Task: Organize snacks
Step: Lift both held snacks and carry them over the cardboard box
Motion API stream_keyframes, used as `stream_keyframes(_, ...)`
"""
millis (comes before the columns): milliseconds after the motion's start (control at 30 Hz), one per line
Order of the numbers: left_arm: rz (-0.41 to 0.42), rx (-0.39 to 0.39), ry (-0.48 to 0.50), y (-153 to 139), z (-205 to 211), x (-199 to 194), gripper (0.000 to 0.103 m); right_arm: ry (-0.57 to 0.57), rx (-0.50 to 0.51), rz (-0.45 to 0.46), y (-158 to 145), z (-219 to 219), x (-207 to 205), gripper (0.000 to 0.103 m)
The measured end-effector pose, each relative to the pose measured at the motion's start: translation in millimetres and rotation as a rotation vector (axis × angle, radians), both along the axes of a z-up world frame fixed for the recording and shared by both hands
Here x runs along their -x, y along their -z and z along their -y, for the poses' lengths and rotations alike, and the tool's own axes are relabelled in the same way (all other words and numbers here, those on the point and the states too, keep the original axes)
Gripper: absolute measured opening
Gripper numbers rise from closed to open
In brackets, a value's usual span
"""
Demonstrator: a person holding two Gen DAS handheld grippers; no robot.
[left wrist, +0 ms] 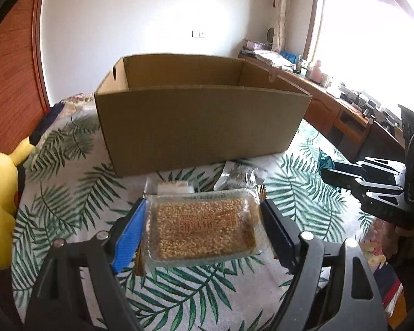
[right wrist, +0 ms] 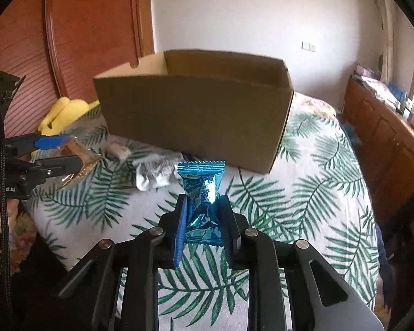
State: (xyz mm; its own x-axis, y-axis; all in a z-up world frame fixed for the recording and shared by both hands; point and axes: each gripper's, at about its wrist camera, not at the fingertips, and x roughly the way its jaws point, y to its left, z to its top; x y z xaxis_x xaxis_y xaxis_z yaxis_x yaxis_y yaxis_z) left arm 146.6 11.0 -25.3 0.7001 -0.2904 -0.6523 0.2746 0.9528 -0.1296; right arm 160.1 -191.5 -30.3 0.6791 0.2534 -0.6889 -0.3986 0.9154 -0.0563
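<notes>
Both my grippers clenched, left (left wrist: 202, 229) on grain bar (left wrist: 204, 230), right (right wrist: 204, 220) on blue packet (right wrist: 202, 193); box (left wrist: 201, 127) at twelve o'clock seemingly empty, two snacks (right wrist: 154, 175) left.

Plain brown cardboard box (left wrist: 201, 127) on a white bedspread (left wrist: 77, 193) with green palm fronds; beside it a shiny blue wrapper (right wrist: 202, 193) (crinkled foil), yellow plush (left wrist: 0, 193).

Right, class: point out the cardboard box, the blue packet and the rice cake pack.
Cardboard box (left wrist: 201, 127), left wrist view, on its near wall.
Blue packet (right wrist: 202, 187), right wrist view, on the foil above the fingers.
Rice cake pack (left wrist: 201, 229), left wrist view, on its label.
</notes>
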Motion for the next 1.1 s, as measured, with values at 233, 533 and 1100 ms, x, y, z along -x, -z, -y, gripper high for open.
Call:
stream_keyframes(233,0.041,-0.009,0.009,-23,4,0,0.082,-0.012,-0.011,0.036,-19,-3,7,0.021)
stream_keyframes(533,0.093,-0.023,0.026,-51,12,-6,0.082,-0.024,-0.020,0.078,-40,-8,5,0.021)
stream_keyframes(1100,0.144,-0.054,0.022,-87,22,-48,0.082,-0.005,-0.071,0.109,-70,-9,-38,0.021)
